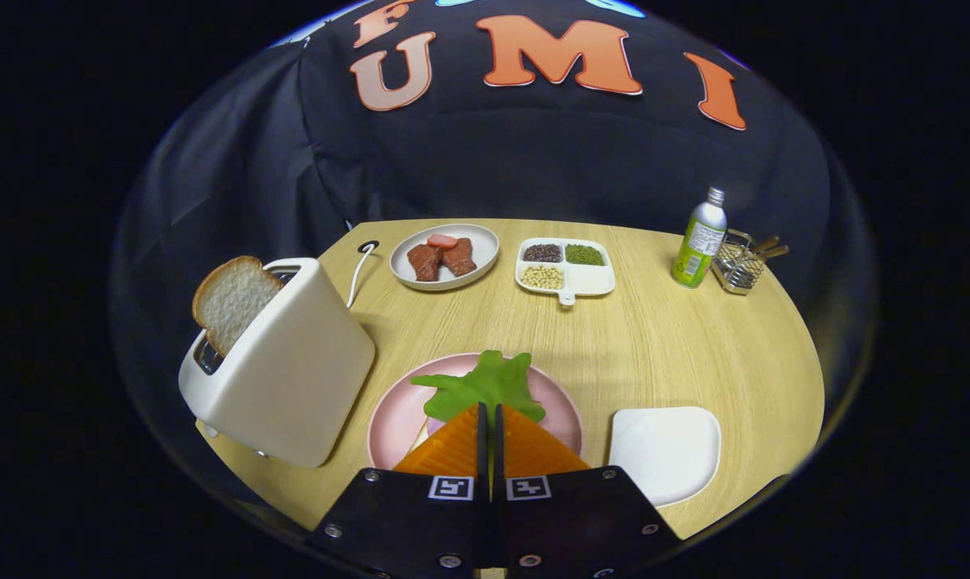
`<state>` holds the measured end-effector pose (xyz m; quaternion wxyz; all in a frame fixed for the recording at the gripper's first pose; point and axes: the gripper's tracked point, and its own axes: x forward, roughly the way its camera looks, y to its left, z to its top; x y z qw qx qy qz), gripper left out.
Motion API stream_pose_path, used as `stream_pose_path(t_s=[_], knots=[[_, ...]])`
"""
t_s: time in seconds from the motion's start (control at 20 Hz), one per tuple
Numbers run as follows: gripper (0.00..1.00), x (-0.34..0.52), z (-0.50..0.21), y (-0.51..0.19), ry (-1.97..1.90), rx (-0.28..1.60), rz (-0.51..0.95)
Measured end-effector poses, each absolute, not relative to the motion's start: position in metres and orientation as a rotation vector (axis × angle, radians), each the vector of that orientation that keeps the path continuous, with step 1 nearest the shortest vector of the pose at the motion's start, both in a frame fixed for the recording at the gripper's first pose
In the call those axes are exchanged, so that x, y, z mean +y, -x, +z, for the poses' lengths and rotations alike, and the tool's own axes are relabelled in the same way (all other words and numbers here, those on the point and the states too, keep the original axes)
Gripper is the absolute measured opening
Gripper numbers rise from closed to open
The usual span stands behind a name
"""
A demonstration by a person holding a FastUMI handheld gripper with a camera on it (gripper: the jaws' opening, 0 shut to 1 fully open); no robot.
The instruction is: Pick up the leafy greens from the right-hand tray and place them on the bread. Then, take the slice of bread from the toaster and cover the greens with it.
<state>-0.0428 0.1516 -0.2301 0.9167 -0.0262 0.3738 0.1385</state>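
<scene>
The gripper (pixel 489 412) hangs low over the pink plate (pixel 392 418), its two fingers pinched together on the near edge of the leafy greens (pixel 485 382) — clenched on the leaf, as far as I can see from here. The greens are off the right-hand tray (pixel 666 450), which sits bare beside the plate. A pale sliver under the fingers is probably the bread (pixel 419 438); mostly it is hidden. So I'd say the first half is all but done, with only the letting go left. The second half is untouched: the slice of bread (pixel 229 301) stands up out of the toaster (pixel 288 378), just beside the plate. The greens look flat, floppy, bright green — ruffled at the edges.
</scene>
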Motion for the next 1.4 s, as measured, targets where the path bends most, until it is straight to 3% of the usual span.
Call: stream_pose_path(t_s=[0.7, 0.75, 1.0, 1.1, 1.4], knots=[[0.04, 0.157, -0.261, 0.051, 0.096, 0.871, 0.250], [0.10, 0.157, -0.262, 0.051, 0.104, 0.874, 0.249], [0.17, 0.153, -0.259, 0.051, 0.123, 0.859, 0.224], [0.24, 0.150, -0.255, 0.049, 0.115, 0.848, 0.203], [0.59, 0.155, -0.229, 0.042, 0.110, 0.790, 0.155]])
